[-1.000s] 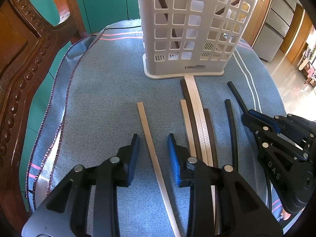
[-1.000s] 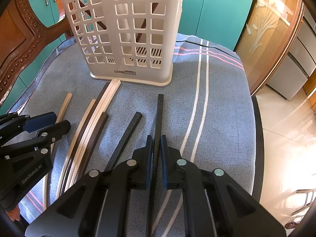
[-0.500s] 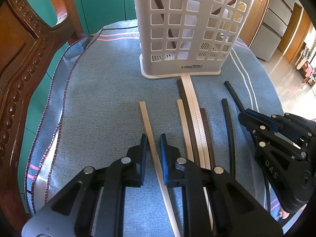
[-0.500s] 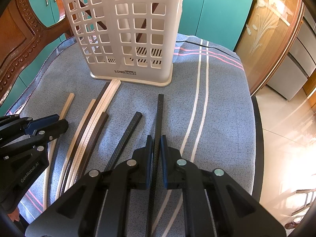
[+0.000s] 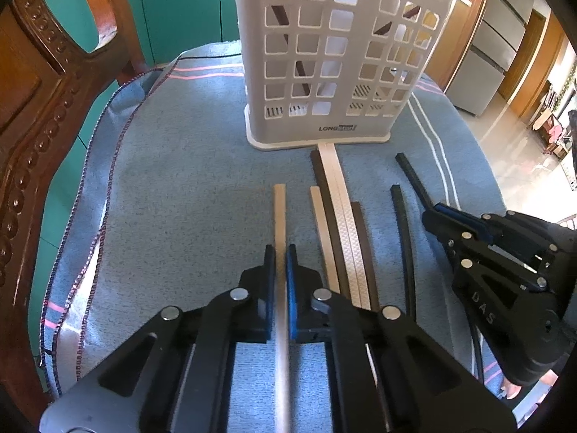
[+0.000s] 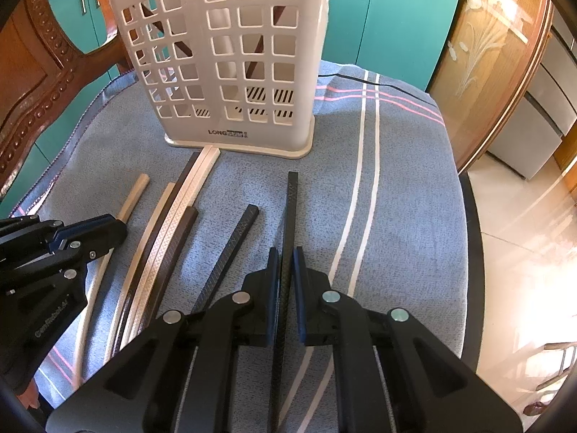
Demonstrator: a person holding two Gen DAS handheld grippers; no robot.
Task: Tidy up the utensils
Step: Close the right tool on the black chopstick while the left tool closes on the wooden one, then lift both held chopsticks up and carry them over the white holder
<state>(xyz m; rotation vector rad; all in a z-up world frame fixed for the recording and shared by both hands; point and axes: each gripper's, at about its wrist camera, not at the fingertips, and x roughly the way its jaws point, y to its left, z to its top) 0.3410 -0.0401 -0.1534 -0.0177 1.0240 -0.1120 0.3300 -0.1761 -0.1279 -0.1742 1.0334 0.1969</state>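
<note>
Several chopstick-like sticks lie side by side on a blue cloth (image 5: pixel 180 198) in front of a white lattice basket (image 5: pixel 342 72) that holds a few dark sticks. My left gripper (image 5: pixel 280 252) is closing its jaws on the leftmost beige stick (image 5: pixel 279 213), and the pads touch both its sides. My right gripper (image 6: pixel 285 254) is shut on the rightmost black stick (image 6: pixel 291 209), which points toward the basket (image 6: pixel 230 54). Both sticks still rest on the cloth. Each gripper shows in the other's view: the right gripper (image 5: pixel 443 216) and the left gripper (image 6: pixel 115 227).
Between the two held sticks lie a beige, brown and patterned white bundle (image 5: pixel 342 223) and another black stick (image 6: pixel 234 238). A carved wooden chair back (image 5: pixel 43 126) stands at the left. The padded seat edge drops to a tiled floor (image 6: pixel 523 216) on the right.
The left gripper's jaws have closed from wide apart onto the beige stick, which now runs straight between them. The right gripper has kept its hold on the black stick.
</note>
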